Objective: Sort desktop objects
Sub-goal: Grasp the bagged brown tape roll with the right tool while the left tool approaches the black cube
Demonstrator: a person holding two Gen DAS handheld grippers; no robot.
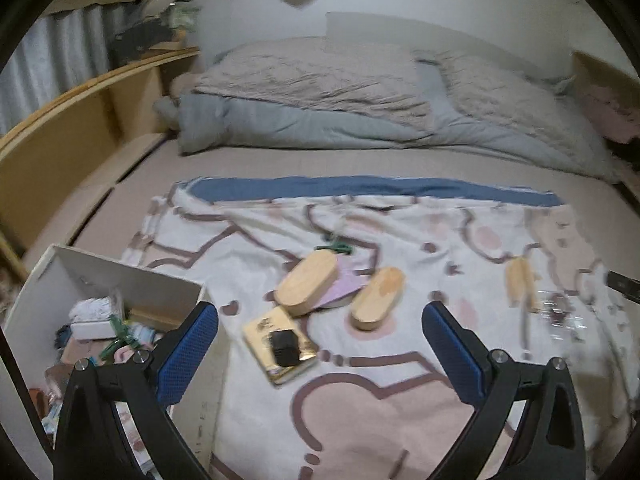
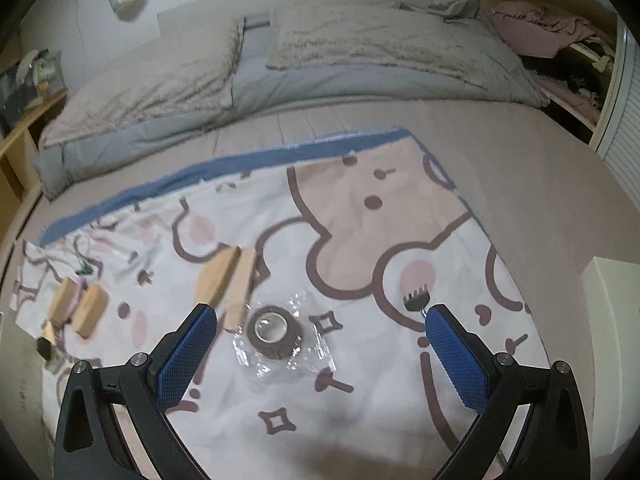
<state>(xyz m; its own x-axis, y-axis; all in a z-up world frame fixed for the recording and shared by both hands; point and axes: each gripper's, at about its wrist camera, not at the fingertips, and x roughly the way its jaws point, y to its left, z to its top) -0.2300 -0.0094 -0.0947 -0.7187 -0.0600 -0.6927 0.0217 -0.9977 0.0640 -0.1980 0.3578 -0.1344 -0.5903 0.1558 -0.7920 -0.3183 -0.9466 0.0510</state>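
Your left gripper [image 1: 320, 320] hangs wide apart above gold box [image 1: 279, 347]; two wooden ovals [image 1: 306, 283] just beyond; white bin [image 1: 104, 280] at left.

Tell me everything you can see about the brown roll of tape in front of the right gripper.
The brown tape roll lies flat on the cartoon blanket, its silvery core facing up. It looks like matte, fabric-like tape, sitting in crinkled clear plastic wrap. Wooden blocks lie just beyond it. It sits ahead of the open right gripper, untouched.
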